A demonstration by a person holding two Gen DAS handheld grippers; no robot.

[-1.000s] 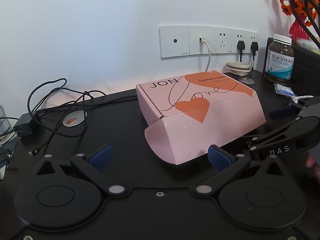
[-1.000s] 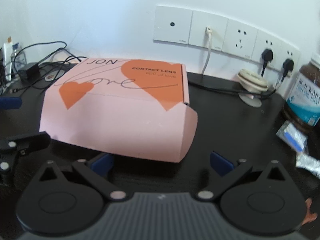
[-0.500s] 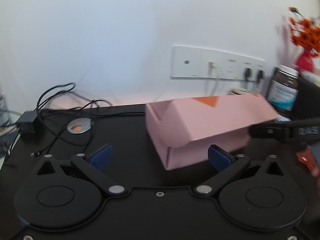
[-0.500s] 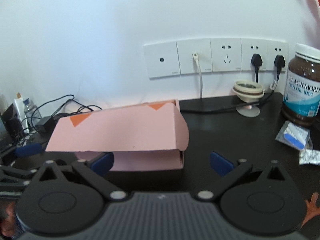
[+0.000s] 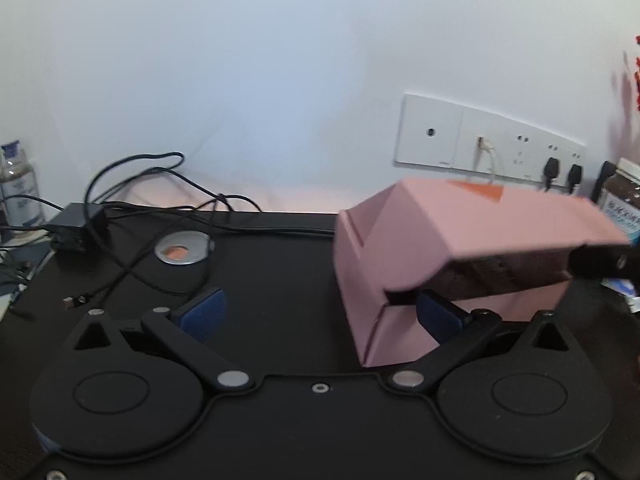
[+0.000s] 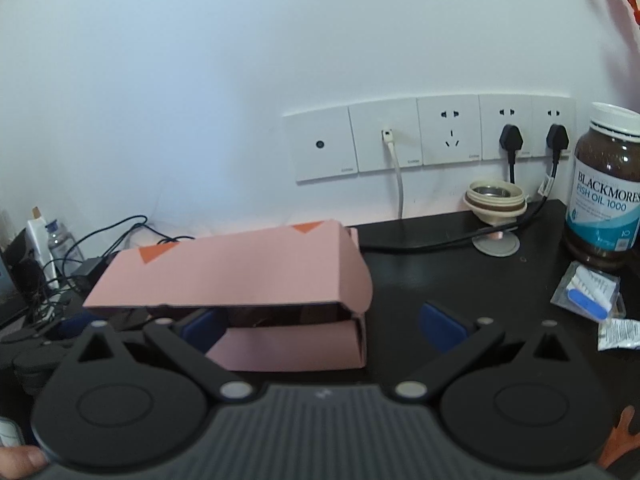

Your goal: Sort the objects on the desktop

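Since a second ago our pink box (image 6: 248,276) has had its lid lifted, a dark gap now showing along the front. Nearest us, both our left tongs (image 5: 320,312) and right tongs (image 6: 324,324) stand spread wide, grasping nothing. Our box sits on the black bench (image 6: 400,280), just past the fingertips. Right of it stands the fish oil bottle (image 6: 606,192); behind it, the wall sockets (image 6: 432,136).

White wall (image 6: 200,80) fills the upper frame, plain, evenly lit, faint warm glow along its base. Row of white socket plates (image 6: 432,138) at centre right, two black plugs and one white cable in them. Black desktop (image 5: 272,272) spans the lower half, meeting the wall directly.
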